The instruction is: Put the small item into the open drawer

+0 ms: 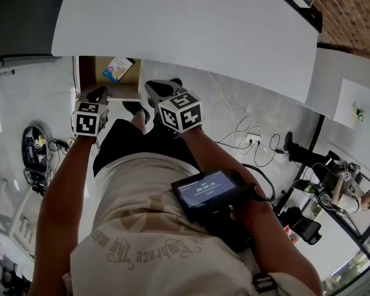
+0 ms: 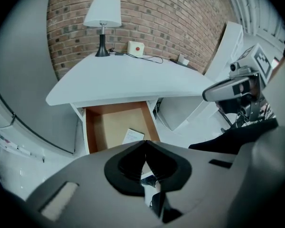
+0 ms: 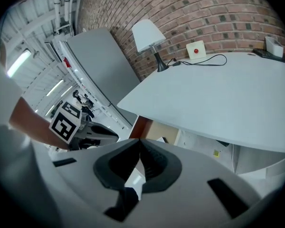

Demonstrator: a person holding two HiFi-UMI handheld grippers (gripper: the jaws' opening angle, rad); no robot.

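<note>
Two closed grippers (image 2: 143, 142) (image 3: 139, 140) face one drawer (image 2: 108, 126) holding one packet (image 2: 133, 136).

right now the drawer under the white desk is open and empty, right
Not quite. The drawer under the white desk is open, but it is not empty: a small flat packet lies on its floor. The left gripper view shows it clearly, and the head view shows it too.
</note>
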